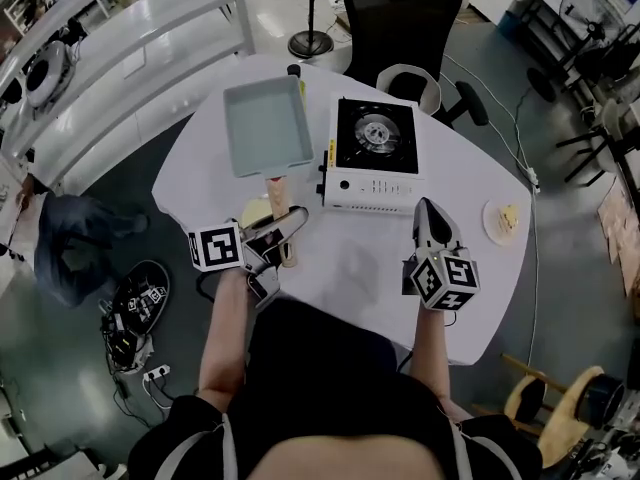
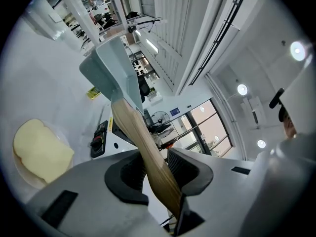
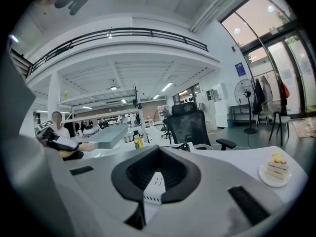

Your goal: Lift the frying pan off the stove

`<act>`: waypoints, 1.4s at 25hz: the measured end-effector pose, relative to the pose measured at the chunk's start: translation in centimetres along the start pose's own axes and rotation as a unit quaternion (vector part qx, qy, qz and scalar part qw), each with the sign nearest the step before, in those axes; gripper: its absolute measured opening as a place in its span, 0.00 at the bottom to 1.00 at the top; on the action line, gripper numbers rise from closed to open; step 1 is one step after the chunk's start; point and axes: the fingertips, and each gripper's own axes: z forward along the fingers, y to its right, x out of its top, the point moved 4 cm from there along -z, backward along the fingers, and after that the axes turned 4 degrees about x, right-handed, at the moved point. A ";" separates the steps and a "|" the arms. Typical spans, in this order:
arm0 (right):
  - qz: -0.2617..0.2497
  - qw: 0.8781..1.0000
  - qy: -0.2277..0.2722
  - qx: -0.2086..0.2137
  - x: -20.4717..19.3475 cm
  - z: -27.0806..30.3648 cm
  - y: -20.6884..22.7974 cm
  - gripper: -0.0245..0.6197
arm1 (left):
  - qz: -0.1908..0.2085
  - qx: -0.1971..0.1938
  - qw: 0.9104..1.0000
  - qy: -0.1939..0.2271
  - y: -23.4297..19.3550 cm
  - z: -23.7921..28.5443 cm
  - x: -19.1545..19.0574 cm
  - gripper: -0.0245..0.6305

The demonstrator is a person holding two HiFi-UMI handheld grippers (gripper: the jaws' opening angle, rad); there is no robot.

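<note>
The square grey-blue frying pan [image 1: 268, 126] is off the stove, to its left over the white table [image 1: 370, 268]. Its wooden handle [image 1: 275, 196] points toward me. My left gripper [image 1: 278, 236] is shut on that handle [image 2: 143, 142], both pads pressing its sides, and the pan [image 2: 111, 68] tilts away beyond the jaws. In the right gripper view the pan [image 3: 106, 135] looks raised above the tabletop. The white portable stove [image 1: 375, 153] has a bare black burner. My right gripper [image 1: 430, 218] hovers in front of the stove, jaws together and holding nothing [image 3: 157, 174].
A yellow slice on a plate [image 1: 256, 211] lies just left of my left gripper, also seen as the slice [image 2: 42, 152]. A small plate with cake [image 1: 503, 218] sits near the table's right edge. A black office chair [image 1: 400, 18] stands behind the table.
</note>
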 end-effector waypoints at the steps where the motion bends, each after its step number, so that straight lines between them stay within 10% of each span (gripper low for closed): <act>1: -0.001 1.000 0.001 -0.001 0.1 0.0 0.2 0.04 | -0.002 0.003 1.000 0.001 -0.2 -0.1 -0.1 0.22; 35: -0.015 1.000 -0.014 0.015 -0.3 0.5 -0.7 0.04 | -0.017 0.009 1.000 -0.009 -1.0 0.0 -1.1 0.23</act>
